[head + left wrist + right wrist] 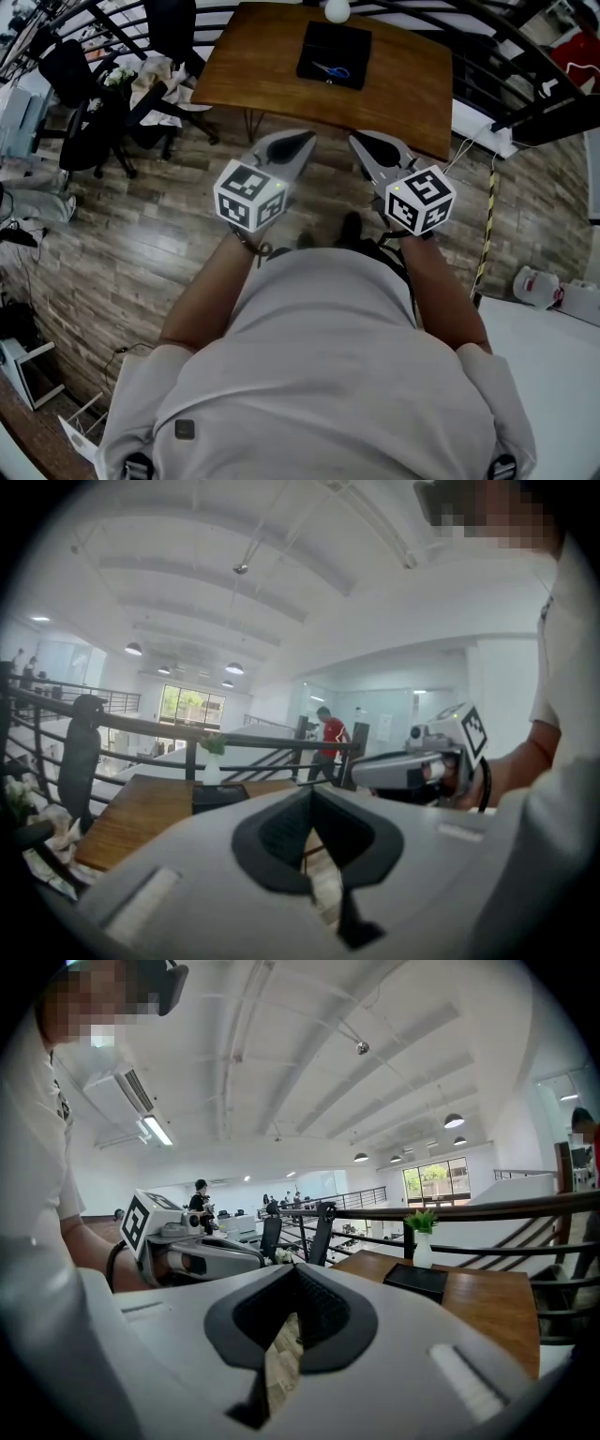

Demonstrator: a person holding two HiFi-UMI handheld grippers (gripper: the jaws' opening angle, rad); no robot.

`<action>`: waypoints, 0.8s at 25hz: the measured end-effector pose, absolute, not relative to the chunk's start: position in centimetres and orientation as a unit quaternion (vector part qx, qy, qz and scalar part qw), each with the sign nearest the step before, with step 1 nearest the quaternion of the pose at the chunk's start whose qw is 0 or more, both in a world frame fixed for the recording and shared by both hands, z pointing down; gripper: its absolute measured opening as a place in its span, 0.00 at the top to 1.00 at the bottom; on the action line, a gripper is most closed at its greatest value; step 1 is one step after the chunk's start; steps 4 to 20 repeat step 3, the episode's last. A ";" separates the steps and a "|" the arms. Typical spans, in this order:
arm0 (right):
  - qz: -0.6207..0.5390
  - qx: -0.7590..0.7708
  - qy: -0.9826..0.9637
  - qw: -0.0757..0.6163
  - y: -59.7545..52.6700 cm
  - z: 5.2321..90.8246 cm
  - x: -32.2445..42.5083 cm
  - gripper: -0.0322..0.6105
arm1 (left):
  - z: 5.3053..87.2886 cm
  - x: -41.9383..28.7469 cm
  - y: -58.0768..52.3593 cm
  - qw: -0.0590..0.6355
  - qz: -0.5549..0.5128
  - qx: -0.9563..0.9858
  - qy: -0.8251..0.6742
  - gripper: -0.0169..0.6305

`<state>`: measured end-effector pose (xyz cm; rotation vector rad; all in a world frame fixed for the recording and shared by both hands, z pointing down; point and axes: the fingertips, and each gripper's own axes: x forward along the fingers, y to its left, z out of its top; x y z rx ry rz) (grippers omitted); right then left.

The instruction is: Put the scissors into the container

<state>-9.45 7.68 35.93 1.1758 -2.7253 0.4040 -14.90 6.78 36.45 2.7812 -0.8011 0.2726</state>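
- The scissors [333, 70], blue-handled, lie inside the black container [317, 37] on the wooden table [253, 80].
- The left gripper [302, 142] has its jaws closed on nothing and is held over the floor, short of the table's near edge.
- The right gripper [364, 145], just beside it, is likewise closed and empty.
- Both tips point toward the container, well apart from the scissors.

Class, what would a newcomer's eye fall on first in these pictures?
The left gripper and right gripper jut out side by side, shut and empty, above the plank floor. Ahead, a wooden table holds a black container with blue-handled scissors lying inside its outline.
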 end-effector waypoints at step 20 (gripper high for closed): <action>0.134 0.393 -0.907 0.073 8.5 36.4 -9.4 0.94 | 37.0 -14.9 7.6 0.116 0.092 0.951 -0.272 0.97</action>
